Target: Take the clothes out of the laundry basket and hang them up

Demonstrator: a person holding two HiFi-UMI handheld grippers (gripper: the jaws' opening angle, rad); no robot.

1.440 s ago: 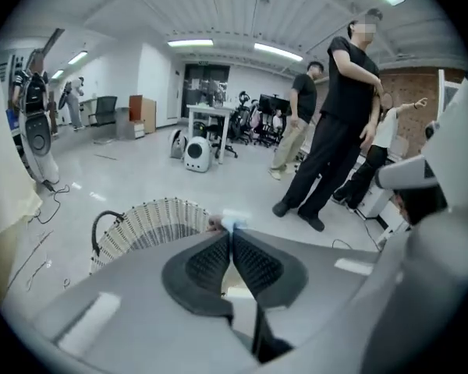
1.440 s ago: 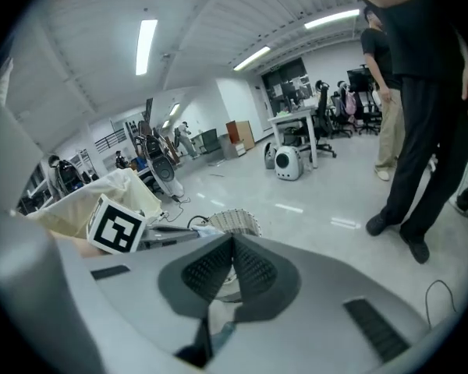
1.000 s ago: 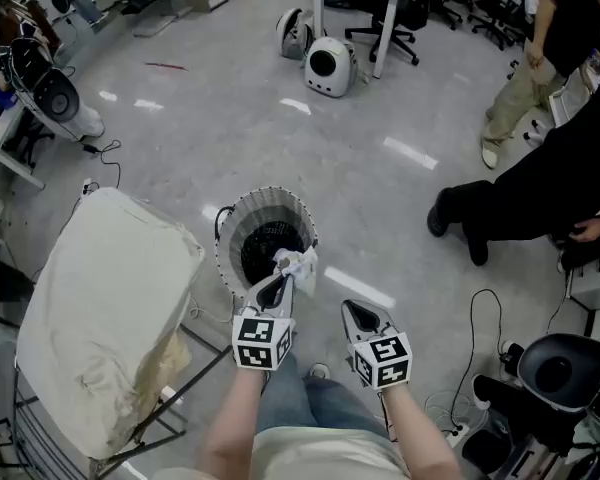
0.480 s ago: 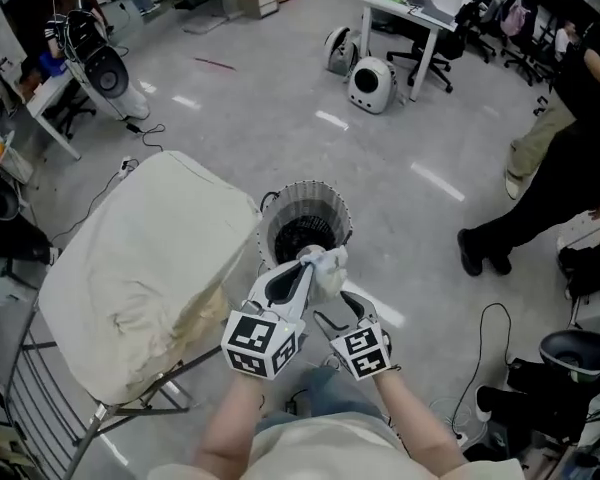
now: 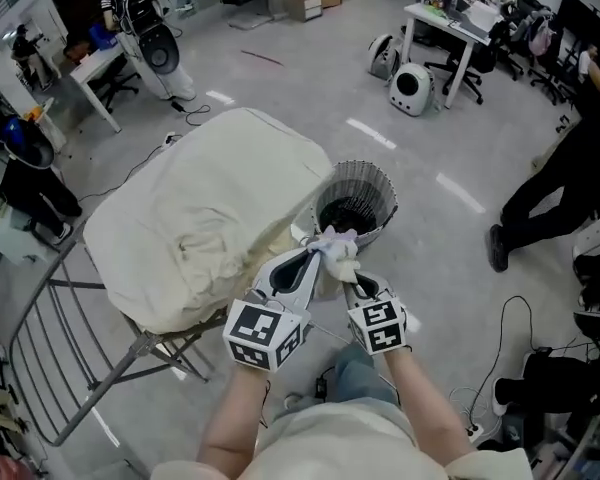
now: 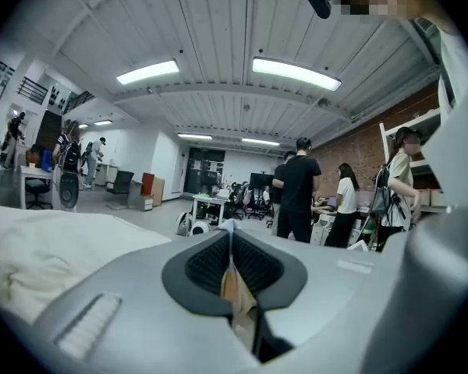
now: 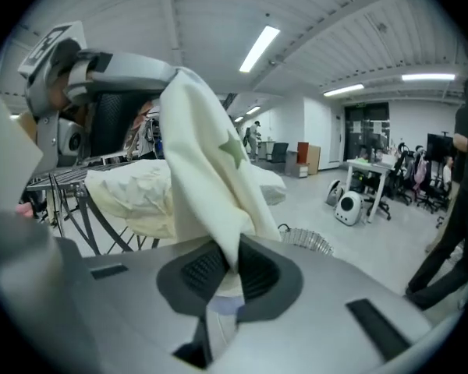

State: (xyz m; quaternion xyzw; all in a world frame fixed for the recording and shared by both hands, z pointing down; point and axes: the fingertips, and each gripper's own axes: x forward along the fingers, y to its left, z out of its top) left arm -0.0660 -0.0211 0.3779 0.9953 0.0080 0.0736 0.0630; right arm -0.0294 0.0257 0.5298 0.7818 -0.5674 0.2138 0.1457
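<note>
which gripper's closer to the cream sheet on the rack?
Left. The left gripper sits beside the cream sheet's edge, shut on the white garment; the right gripper, jaws just closing on that garment, is on its far side.

I saw a glossy grey floor [image 5: 280,98] spreading around a white desk [image 5: 458,30]. Office chairs [image 5: 533,43] stood just beyond that desk, with 2 round white pods [image 5: 412,88] beside its legs. Above it 2 ceiling light panels [image 6: 296,72] glowed, and a brick wall [image 6: 366,150] rose to its right.
</note>
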